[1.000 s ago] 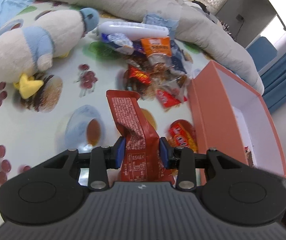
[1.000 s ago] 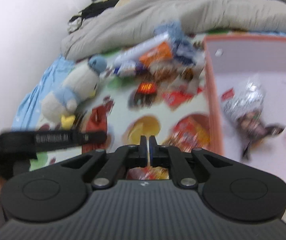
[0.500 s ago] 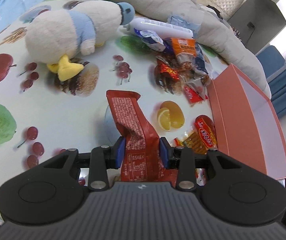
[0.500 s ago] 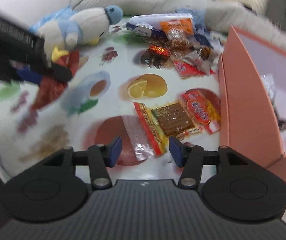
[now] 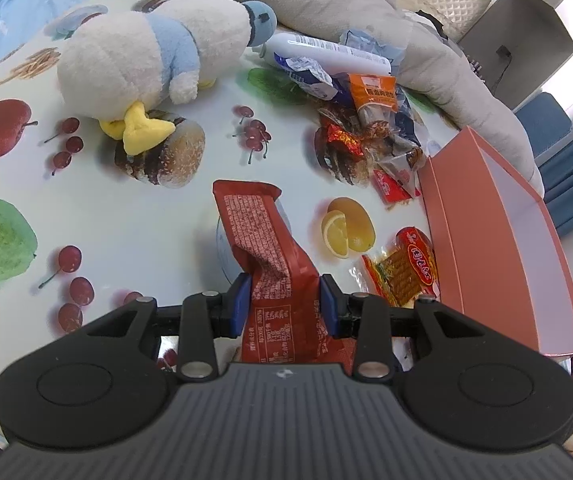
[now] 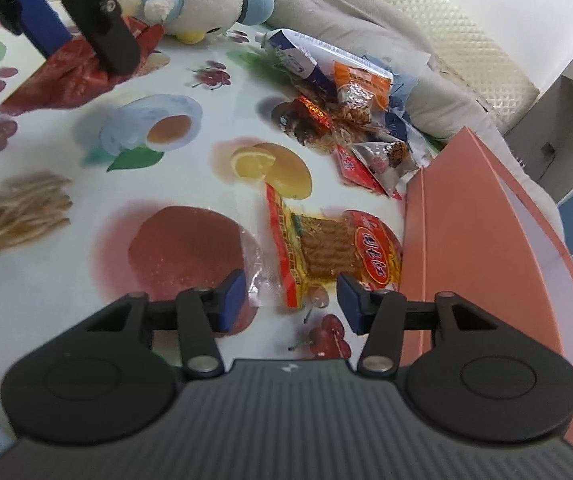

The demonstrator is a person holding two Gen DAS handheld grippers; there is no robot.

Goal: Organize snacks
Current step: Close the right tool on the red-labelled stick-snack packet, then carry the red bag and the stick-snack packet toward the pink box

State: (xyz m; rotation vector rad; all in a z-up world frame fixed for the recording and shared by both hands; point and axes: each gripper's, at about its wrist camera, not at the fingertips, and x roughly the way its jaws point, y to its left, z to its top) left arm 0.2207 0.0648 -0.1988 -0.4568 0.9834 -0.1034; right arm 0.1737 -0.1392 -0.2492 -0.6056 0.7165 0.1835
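The crumpled dark-red foil snack packet (image 5: 274, 268) sits at lower centre of the left wrist view, clamped by the left gripper (image 5: 282, 304). The right gripper (image 6: 290, 300), jaws closing, straddles the clear orange-and-red cracker packet (image 6: 326, 248) without touching it, beside the salmon-pink cardboard box (image 6: 446, 240) at right.

- I see a white tablecloth (image 5: 134, 216) printed with cherries, apples and oranges.
- My left pads (image 5: 238, 304) are blue, pinching a dark red packet (image 5: 270, 264) with white print.
- The box (image 6: 446, 240) is salmon outside, white inside.
- The plush duck (image 5: 142, 56) is cream and pale blue, with yellow feet.
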